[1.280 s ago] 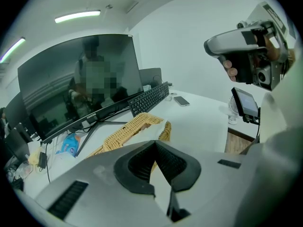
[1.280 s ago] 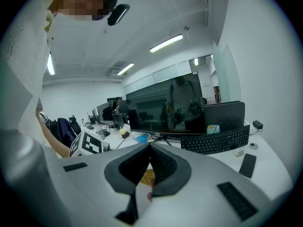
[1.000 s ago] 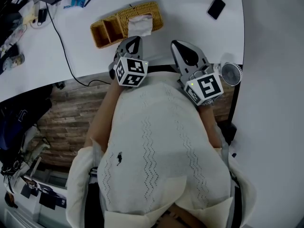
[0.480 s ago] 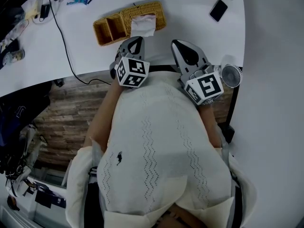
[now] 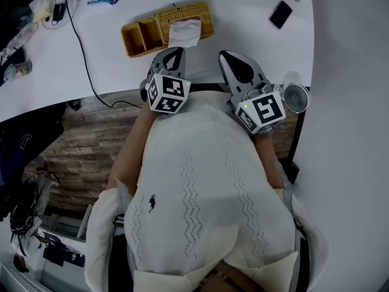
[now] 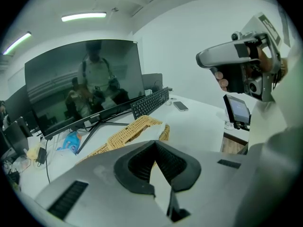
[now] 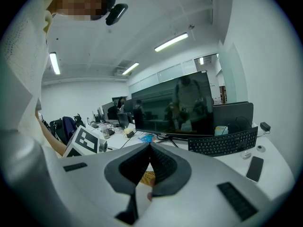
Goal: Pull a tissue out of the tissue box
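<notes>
The tissue box is a woven wicker holder (image 5: 159,26) on the white desk, with a white tissue (image 5: 184,32) sticking out of its right half. In the left gripper view the wicker holder (image 6: 132,129) and its tissue (image 6: 160,129) lie just beyond the jaw tips. My left gripper (image 5: 171,55) hovers near the desk's front edge, a short way in front of the tissue, shut and empty. My right gripper (image 5: 233,61) is beside it to the right, also shut with nothing in it. Both are held close to the person's chest.
A black phone (image 5: 279,13) lies at the desk's far right and a small fan (image 5: 296,96) stands at its right front corner. A black cable (image 5: 82,56) runs across the left of the desk (image 5: 243,23). A monitor (image 6: 85,86) and a keyboard (image 6: 150,103) stand behind the holder.
The head view has drifted a little, so the wicker holder sits slightly higher and further right in the picture. Both grippers stay where they were, shut.
</notes>
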The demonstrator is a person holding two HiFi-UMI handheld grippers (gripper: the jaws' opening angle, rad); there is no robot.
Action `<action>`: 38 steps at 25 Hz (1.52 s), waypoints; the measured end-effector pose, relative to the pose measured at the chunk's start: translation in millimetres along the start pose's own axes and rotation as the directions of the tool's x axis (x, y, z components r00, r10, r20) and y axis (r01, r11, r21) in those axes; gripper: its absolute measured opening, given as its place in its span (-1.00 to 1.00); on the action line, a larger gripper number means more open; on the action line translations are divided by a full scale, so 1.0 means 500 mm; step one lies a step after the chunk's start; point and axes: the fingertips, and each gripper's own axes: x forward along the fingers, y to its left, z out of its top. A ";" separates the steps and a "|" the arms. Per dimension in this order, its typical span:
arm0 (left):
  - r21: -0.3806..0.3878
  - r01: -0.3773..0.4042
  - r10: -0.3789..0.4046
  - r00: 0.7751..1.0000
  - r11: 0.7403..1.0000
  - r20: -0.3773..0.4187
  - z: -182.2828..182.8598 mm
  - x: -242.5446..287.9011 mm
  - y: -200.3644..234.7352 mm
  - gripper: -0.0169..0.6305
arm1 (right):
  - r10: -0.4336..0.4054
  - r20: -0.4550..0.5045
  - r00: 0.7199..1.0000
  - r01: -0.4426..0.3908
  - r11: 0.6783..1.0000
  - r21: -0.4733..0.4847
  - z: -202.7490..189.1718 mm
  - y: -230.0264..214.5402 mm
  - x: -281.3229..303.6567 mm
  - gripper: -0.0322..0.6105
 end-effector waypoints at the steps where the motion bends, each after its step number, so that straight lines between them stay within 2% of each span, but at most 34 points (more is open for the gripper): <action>1: 0.000 0.002 -0.002 1.000 1.000 0.003 0.001 -0.002 0.000 -0.91 | 0.001 0.001 1.000 -0.001 1.000 0.001 0.000 0.001 0.001 -0.90; 11: -0.011 0.010 -0.010 1.000 1.000 0.026 0.005 -0.020 0.004 -0.91 | 0.013 0.004 1.000 -0.013 1.000 -0.003 0.003 0.014 0.010 -0.90; 20: -0.076 0.033 -0.027 0.997 0.997 0.071 0.013 -0.039 0.016 -0.91 | 0.031 0.004 1.000 -0.031 0.999 -0.017 0.007 0.027 0.023 -0.90; 38: -0.189 -0.006 0.034 0.989 0.982 0.146 0.037 -0.105 0.078 -0.91 | 0.085 -0.022 0.996 -0.085 0.996 -0.024 0.013 0.054 0.062 -0.90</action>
